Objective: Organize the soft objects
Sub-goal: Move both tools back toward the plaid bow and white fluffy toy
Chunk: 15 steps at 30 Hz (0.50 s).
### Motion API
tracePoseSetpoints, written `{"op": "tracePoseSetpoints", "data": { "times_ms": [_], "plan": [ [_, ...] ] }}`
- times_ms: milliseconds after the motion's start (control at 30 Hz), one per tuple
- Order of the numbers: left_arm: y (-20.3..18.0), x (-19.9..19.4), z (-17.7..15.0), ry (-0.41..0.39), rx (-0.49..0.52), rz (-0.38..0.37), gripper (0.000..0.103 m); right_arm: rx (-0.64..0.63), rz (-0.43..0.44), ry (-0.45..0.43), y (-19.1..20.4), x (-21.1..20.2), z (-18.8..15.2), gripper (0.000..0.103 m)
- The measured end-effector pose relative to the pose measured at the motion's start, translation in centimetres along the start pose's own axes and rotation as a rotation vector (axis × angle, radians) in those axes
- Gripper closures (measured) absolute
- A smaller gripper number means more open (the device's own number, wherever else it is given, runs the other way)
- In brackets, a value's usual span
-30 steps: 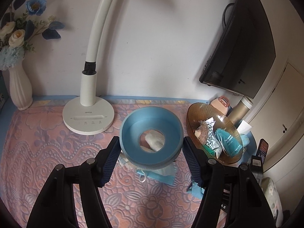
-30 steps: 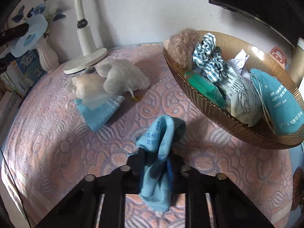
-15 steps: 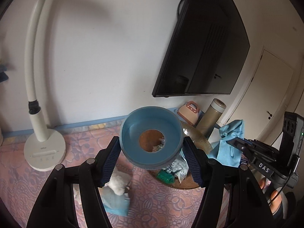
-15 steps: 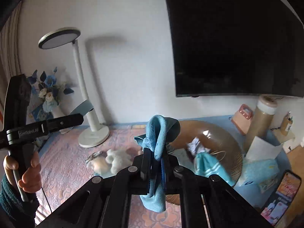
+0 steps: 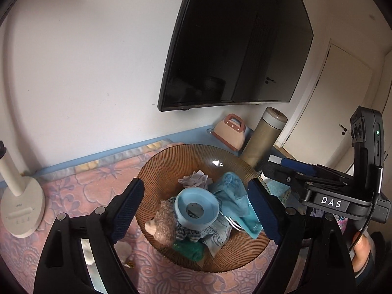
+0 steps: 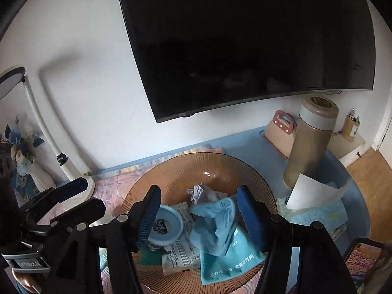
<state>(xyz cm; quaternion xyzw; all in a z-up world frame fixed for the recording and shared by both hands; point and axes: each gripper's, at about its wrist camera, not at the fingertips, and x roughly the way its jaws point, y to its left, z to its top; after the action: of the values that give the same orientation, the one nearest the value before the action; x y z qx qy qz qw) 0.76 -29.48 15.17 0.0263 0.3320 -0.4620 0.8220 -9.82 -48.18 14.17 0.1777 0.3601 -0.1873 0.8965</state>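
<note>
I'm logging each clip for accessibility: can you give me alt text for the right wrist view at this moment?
The right gripper, its jaws just opened, hangs over an amber ribbed bowl where a light blue cloth lies loose between its fingers, beside a blue ring and printed packets. The left gripper shows at the left edge; a dark wall screen fills the top.

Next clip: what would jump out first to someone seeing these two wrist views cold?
The amber ribbed bowl in the middle, heaped with soft things: a blue ring lying on top, a crumpled blue cloth beside it, a fuzzy plush toy at its left edge. Both the left gripper and right gripper hang open over it, holding nothing. Behind, a large dark TV fills the wall.
</note>
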Motion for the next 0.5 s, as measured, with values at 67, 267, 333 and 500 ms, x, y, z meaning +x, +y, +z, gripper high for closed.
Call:
{"op": "tracePoseSetpoints", "data": {
  "times_ms": [67, 267, 333, 500],
  "plan": [
    [0.8, -1.5, -0.2, -0.010, -0.031, 0.004, 0.018, 0.010, -0.005, 0.001, -0.3, -0.5, -0.6, 0.041],
    [2.7, -11.2, -1.1, -0.108, -0.045, 0.121, 0.018, 0.036, 0.094, 0.007, 1.3, -2.8, -2.9, 0.040],
    [3.6, -15.3, -1.7, -0.152, -0.048, 0.191, 0.018, 0.009, 0.115, 0.002, 3.0, -3.8, -3.9, 0.038],
    [6.4, -24.7, -4.7, -0.193, -0.104, 0.364, 0.014, -0.050, 0.217, -0.019, 8.2, -5.8, -6.4, 0.023]
  ]
}}
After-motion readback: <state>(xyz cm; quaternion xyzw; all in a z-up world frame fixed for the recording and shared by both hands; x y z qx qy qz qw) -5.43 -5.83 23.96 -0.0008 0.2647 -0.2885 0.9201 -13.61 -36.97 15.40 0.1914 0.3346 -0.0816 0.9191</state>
